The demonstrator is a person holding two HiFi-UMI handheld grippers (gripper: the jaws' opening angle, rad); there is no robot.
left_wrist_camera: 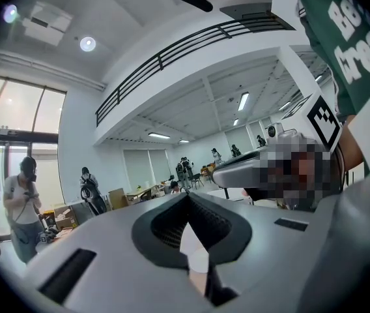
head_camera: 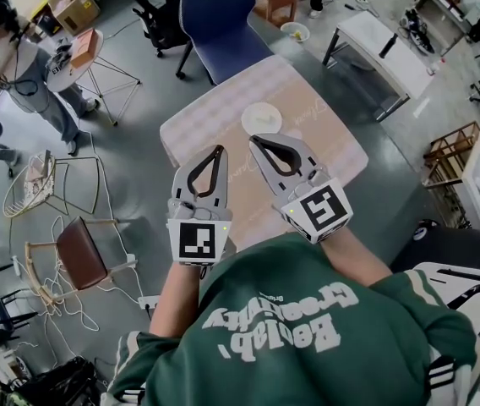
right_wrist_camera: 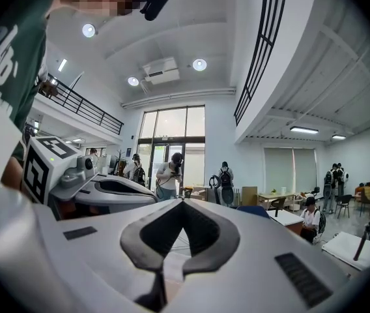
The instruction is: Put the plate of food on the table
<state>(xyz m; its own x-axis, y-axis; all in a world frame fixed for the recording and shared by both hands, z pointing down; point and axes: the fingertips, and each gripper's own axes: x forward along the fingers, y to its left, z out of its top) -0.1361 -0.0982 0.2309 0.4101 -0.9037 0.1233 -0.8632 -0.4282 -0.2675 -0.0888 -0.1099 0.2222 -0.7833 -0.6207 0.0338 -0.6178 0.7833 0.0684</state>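
One white plate [head_camera: 261, 118] is sitting flat on the checked table [head_camera: 198, 138], toward the far side near the blue chair [head_camera: 219, 19], and I can't really make out what's on it from up here. Your left gripper [head_camera: 218, 150] and right gripper [head_camera: 254, 140] both hang over the near half of the table, side by side and clear of the plate, each with its jaws pinched together on nothing. Going by how things lie, I'd say the job looks pretty much done: plate's down, nobody's gripping it, and nothing obvious is left except backing off.
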